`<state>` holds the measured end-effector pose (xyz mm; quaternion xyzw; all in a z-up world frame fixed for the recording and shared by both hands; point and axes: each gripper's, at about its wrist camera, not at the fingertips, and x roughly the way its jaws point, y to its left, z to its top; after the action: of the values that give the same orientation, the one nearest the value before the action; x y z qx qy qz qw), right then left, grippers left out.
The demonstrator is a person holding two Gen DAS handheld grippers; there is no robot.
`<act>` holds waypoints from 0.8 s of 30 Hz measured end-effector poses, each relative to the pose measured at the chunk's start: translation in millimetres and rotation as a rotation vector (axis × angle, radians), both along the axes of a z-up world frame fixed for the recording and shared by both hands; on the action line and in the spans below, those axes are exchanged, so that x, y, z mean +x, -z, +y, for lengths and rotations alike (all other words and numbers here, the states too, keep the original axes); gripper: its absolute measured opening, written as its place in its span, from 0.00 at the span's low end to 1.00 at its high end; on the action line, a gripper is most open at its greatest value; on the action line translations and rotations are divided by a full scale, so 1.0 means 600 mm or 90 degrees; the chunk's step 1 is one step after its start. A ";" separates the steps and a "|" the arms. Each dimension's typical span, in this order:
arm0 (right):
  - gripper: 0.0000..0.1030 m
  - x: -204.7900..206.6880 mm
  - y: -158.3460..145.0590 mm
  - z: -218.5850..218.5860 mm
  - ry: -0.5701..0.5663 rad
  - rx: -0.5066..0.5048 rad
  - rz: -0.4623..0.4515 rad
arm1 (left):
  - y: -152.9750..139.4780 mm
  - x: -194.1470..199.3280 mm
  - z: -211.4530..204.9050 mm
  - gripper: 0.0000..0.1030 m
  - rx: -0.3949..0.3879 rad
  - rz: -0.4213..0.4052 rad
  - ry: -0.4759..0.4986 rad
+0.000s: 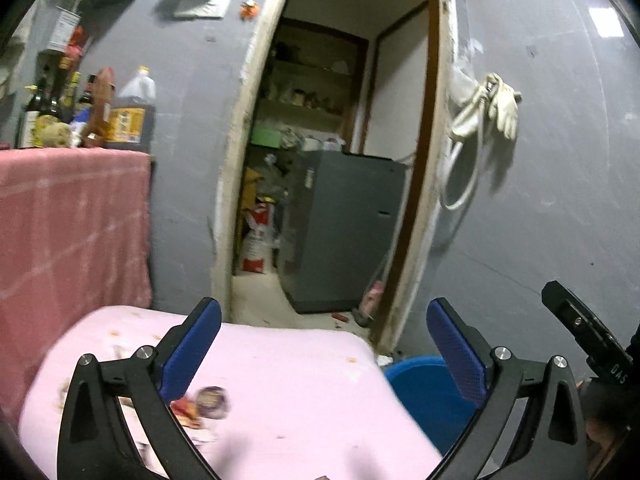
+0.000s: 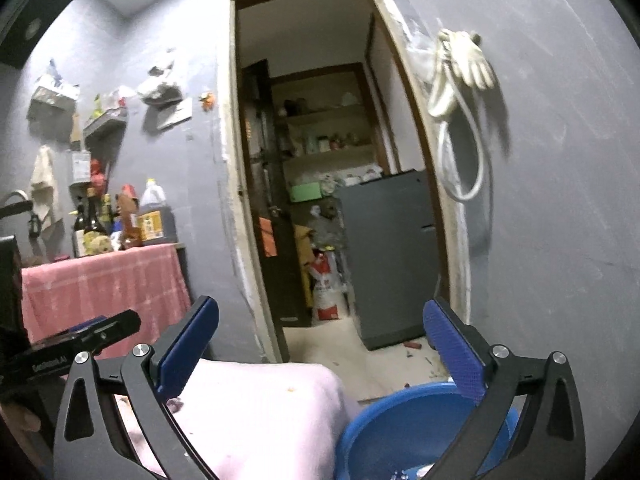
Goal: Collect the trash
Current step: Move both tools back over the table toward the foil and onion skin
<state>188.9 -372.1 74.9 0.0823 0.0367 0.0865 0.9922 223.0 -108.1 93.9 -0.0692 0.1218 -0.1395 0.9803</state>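
Note:
A pink-covered table (image 1: pixel 304 392) fills the lower part of the left wrist view. On it lie a round purple wrapper (image 1: pixel 212 400) and a red wrapper (image 1: pixel 186 408), just behind my left gripper's left finger. My left gripper (image 1: pixel 324 308) is raised above the table, open, with nothing between its blue pads. A blue basin (image 2: pixel 400 428) stands low beside the table's right edge, with a few pale scraps inside. Above the basin and the table corner (image 2: pixel 280 400), my right gripper (image 2: pixel 320 304) is open and empty. The basin (image 1: pixel 424 392) also shows in the left wrist view.
Straight ahead is an open doorway (image 2: pixel 320 160) into a storeroom with a grey cabinet (image 2: pixel 392 256) and sacks. At left, a pink-clothed counter (image 1: pixel 72 220) carries several bottles. White gloves and a hose (image 1: pixel 488 108) hang on the grey wall at right.

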 end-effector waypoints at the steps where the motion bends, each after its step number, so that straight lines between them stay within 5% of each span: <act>1: 1.00 0.001 -0.004 0.012 -0.006 -0.006 -0.004 | -0.002 -0.005 0.014 0.98 -0.001 -0.005 -0.009; 13: 1.00 -0.002 -0.015 0.125 -0.063 -0.003 -0.044 | 0.004 -0.051 0.150 0.98 0.003 -0.035 -0.110; 24: 1.00 0.043 0.026 0.210 -0.122 -0.042 0.030 | 0.064 -0.038 0.252 0.98 0.010 0.028 -0.177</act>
<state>214.4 -246.2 59.2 0.0474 0.0710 0.1779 0.9803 200.2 43.1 55.2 -0.0807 0.1333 0.0003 0.9878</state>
